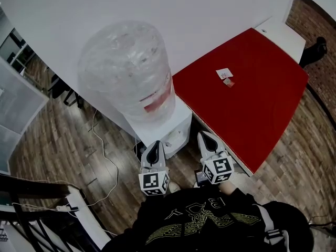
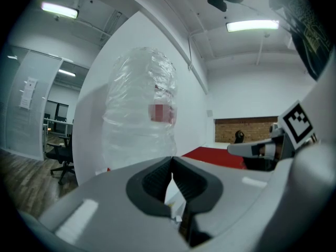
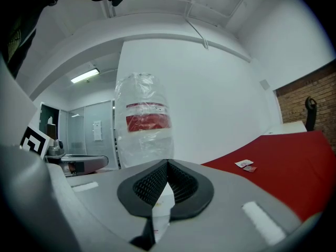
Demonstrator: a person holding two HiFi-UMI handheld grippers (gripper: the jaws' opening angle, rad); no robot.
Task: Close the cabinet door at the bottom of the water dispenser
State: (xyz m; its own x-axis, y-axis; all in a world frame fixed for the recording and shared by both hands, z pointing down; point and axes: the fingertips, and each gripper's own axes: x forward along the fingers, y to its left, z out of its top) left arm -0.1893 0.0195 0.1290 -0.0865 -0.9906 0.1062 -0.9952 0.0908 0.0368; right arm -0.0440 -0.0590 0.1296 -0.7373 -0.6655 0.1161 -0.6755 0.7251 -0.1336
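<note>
As seen from the head view, one water dispenser [image 1: 176,121] is set between the wall [image 1: 157,4] and the red table's [image 1: 262,109] left edge, its cabinet door hidden. Open floor [image 1: 68,140] is left beside it. Two grippers are counted, the left gripper [image 1: 155,145] and the right gripper [image 1: 205,136].

In the left gripper view, the jaws are pressed together, empty, with one bottle [image 2: 139,109] ahead.

In the right gripper view, the jaws are likewise closed on nothing, and two cards [image 3: 245,164] are seen mid-table.

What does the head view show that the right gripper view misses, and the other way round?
Only the head view: the wooden floor and a white cable on it. Only the right gripper view: a lit ceiling light. Both: the clear water bottle, the red table with small papers and the left hand-held gripper.
</note>
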